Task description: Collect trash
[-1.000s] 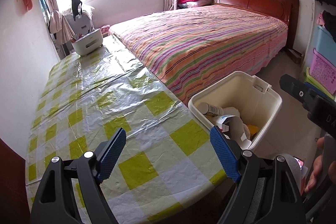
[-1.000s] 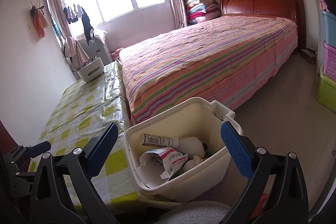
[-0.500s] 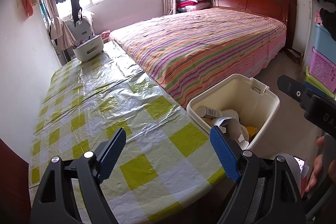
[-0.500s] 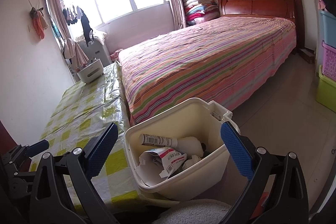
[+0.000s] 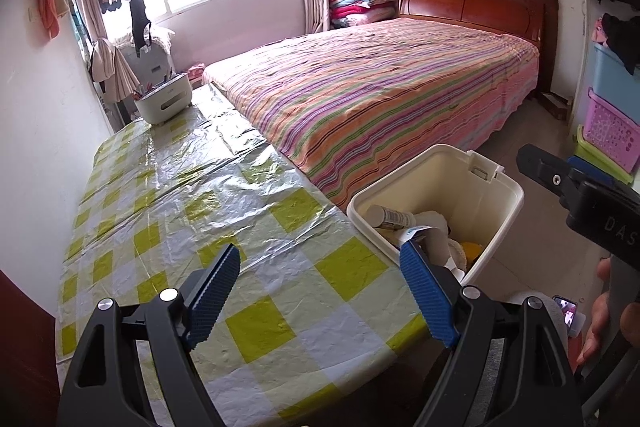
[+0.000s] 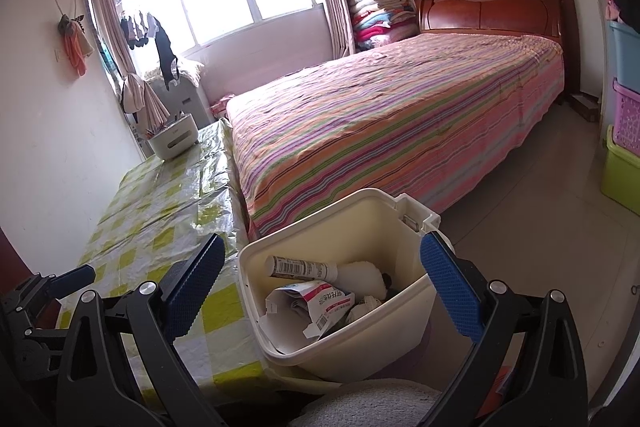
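Note:
A cream trash bin [image 6: 360, 223] stands by the table's right edge; it also shows in the left wrist view [image 5: 496, 187]. In it lie a white tube with a barcode [image 6: 304, 267], a torn paper carton [image 6: 320, 303] and other scraps. My left gripper [image 5: 320, 293] is open and empty above the near end of the table with the yellow-checked cloth [image 5: 180, 211]. My right gripper [image 6: 320, 283] is open and empty, held over the bin's near side. The right gripper's body shows at the right of the left wrist view [image 5: 584, 199].
A white caddy [image 5: 162, 99] with small items stands at the table's far end. A bed with a striped cover [image 5: 380, 83] runs along the table's right side. Stacked plastic crates [image 6: 624, 131] stand against the right wall. A wall runs along the table's left.
Both grippers have drawn back and risen a little, so more of the room shows. The bin and its contents have not moved. Both stay open.

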The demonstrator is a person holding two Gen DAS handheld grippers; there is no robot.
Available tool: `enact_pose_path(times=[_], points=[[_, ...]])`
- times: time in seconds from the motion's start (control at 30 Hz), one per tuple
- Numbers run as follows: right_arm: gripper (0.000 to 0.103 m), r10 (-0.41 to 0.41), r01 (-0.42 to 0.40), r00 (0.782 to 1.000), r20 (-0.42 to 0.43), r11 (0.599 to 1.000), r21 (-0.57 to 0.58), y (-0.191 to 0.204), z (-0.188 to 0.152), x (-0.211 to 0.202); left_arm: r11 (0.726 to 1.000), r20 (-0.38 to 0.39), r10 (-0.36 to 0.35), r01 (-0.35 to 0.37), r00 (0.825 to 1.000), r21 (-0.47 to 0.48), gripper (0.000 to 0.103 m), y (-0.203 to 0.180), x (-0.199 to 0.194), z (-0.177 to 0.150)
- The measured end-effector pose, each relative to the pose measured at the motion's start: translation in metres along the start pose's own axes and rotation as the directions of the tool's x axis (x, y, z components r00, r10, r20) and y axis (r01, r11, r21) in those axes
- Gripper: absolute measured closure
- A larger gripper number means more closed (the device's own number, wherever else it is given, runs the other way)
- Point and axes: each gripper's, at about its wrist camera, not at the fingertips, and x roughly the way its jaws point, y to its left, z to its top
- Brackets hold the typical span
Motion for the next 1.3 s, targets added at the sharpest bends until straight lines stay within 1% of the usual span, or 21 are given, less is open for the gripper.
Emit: enact_pose_path(times=[0.13, 0.37, 0.53, 0.63, 0.8, 1.07, 1.2, 1.3], points=[[0.006, -0.007, 0.007, 1.0, 0.001, 1.0, 0.007, -0.004, 0.0, -0.004, 1.0, 0.001, -0.016, 0.016, 1.0, 0.004, 0.023, -0.003, -0.001, 0.0], [0.006, -0.021, 0.021, 1.0, 0.006, 1.0, 0.02, -0.011, 0.0, -0.008, 0.998, 0.005, -0.046, 0.045, 0.999, 0.048, 0.023, -0.018, -0.004, 0.002], [0.006, -0.029, 0.029, 0.999, 0.012, 0.999, 0.024, -0.014, 0.0, -0.011, 0.99, 0.001, -0.136, 0.136, 0.991, 0.039, 0.023, -0.024, -0.005, 0.004], [0.006, -0.035, 0.035, 0.999, 0.012, 0.999, 0.03, -0.016, -0.001, -0.012, 0.987, 0.015, -0.158, 0.157, 0.987, 0.038, 0.023, -0.028, -0.008, 0.005], [0.006, -0.039, 0.039, 0.999, 0.009, 0.999, 0.033, -0.02, -0.002, -0.01, 0.986, 0.023, -0.15, 0.148, 0.988, 0.071, 0.023, -0.037, -0.01, 0.003], [0.006, -0.038, 0.038, 0.999, 0.008, 0.999, 0.034, -0.021, -0.002, -0.01, 0.991, 0.02, -0.087, 0.085, 0.996, 0.1, 0.023, -0.042, -0.008, 0.002], [0.006, -0.039, 0.039, 0.999, 0.009, 0.999, 0.034, -0.021, -0.002, -0.01, 0.993, 0.014, -0.082, 0.081, 0.997, 0.088, 0.023, -0.04, -0.007, 0.002], [0.006, -0.038, 0.038, 0.999, 0.008, 0.999, 0.034, -0.021, -0.002, -0.01, 0.994, 0.019, -0.067, 0.065, 0.998, 0.087, 0.023, -0.039, -0.007, 0.003]])
